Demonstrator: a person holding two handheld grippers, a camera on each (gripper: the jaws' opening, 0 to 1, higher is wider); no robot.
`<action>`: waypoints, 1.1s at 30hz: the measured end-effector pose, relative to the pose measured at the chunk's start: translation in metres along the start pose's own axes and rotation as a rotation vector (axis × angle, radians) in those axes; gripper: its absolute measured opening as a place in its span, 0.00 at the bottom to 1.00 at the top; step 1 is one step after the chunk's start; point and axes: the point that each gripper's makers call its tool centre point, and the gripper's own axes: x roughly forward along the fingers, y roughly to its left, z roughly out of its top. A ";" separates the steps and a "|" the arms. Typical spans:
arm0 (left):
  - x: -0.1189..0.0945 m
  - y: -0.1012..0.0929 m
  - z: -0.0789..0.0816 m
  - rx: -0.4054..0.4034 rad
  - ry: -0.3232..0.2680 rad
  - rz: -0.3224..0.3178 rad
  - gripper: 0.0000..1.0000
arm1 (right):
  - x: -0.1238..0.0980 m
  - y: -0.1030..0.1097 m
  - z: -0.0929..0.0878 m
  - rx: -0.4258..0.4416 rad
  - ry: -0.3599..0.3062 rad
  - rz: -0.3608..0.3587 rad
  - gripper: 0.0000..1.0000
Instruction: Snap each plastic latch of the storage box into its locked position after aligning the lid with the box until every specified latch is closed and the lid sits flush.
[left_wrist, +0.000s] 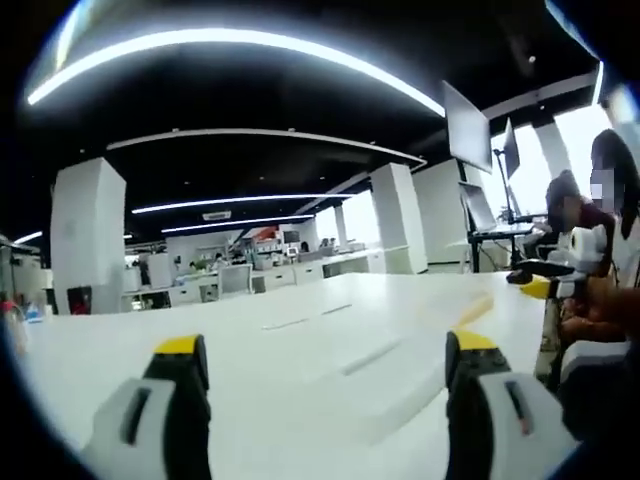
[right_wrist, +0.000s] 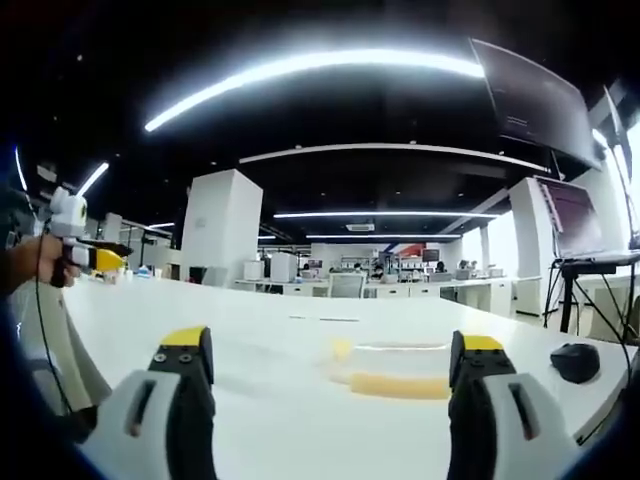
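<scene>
Left hand-held gripper (left_wrist: 325, 375) & right hand-held gripper (right_wrist: 330, 375): jaws wide apart, nothing held, yellow-tipped. Smooth white counter (right_wrist: 300, 350) below; rounded black mouse (right_wrist: 575, 361) at its right edge.

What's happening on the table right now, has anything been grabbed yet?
Nothing is held. A person holds both grippers above a white table in an open office. The left gripper and the right gripper are both open and empty. A pale yellow-edged clear object, perhaps the box lid, lies ahead of the right gripper, and a black mouse sits farther right.
</scene>
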 end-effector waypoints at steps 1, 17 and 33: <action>0.001 0.000 0.000 0.000 0.003 0.000 0.99 | 0.000 -0.001 0.000 -0.001 0.000 0.000 0.99; 0.009 0.003 -0.006 -0.020 0.026 -0.011 0.99 | 0.000 -0.005 -0.005 0.006 0.009 0.008 0.99; 0.018 0.004 -0.001 -0.019 0.030 -0.017 0.99 | 0.002 -0.003 -0.008 0.004 0.021 0.019 0.99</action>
